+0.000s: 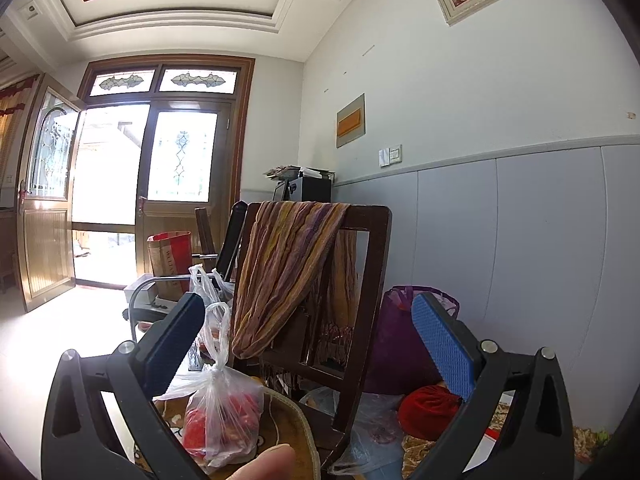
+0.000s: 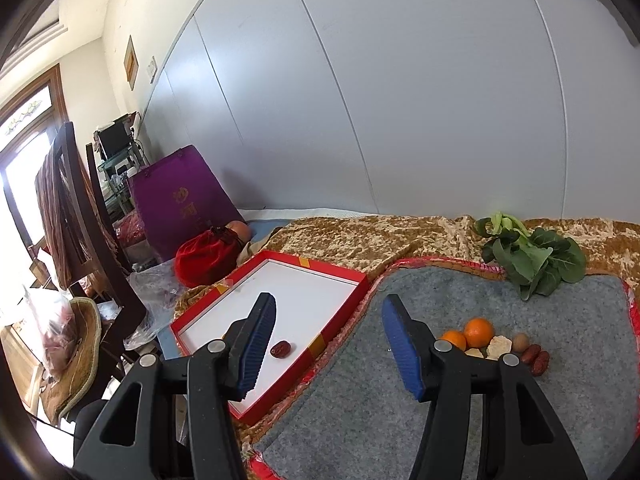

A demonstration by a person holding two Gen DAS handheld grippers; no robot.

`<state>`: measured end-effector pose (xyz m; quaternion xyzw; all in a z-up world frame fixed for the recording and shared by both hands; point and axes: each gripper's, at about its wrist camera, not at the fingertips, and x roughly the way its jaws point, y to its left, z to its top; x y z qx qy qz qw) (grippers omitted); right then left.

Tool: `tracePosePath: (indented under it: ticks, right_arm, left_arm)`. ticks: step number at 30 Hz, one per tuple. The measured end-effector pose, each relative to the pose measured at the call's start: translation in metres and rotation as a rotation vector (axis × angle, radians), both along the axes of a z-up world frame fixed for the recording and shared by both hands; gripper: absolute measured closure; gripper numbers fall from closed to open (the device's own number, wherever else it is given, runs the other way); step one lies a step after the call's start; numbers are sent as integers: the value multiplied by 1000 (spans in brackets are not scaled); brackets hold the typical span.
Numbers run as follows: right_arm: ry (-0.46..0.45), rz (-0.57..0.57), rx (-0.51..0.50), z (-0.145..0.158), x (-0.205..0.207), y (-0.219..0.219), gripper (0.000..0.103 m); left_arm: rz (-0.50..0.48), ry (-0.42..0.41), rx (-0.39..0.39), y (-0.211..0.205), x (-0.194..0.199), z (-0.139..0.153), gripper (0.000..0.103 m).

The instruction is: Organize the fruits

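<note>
One red date (image 2: 280,349) lies in the red-rimmed white tray (image 2: 346,300), beside the right gripper (image 2: 328,346), whose jaws stand apart, empty. On the grey mat (image 2: 520,420) sit two oranges (image 2: 479,332), two more dates (image 2: 536,358), a walnut (image 2: 521,342); leafy greens (image 2: 532,258) lie behind. The purple box (image 2: 184,208) bears unreadable gold writing. The left gripper (image 1: 308,344) gapes empty towards a chair (image 1: 360,280).

One red date (image 2: 280,349) in red-rimmed white tray (image 2: 352,280); two oranges (image 2: 468,334), two dates (image 2: 535,357) on grey mat (image 2: 520,400).
</note>
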<state>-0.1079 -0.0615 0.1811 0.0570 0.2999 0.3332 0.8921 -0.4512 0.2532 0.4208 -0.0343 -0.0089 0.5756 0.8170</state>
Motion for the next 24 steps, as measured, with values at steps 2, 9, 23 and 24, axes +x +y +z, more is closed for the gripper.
tracePosePath:
  ticks: [2, 9, 23, 24]
  right_arm:
    - [-2, 3, 0, 1, 0, 1, 46]
    - [-4, -7, 7, 1, -1, -2, 46]
    - [-10, -11, 15, 4, -1, -3, 45]
    - [-12, -13, 16, 5, -1, -4, 46]
  left_arm:
    - [1, 3, -2, 3, 2, -1, 0]
    - [0, 12, -17, 7, 5, -3, 0]
    - [-1, 21, -28, 9, 7, -4, 0]
    - [3, 19, -28, 8, 6, -5, 0]
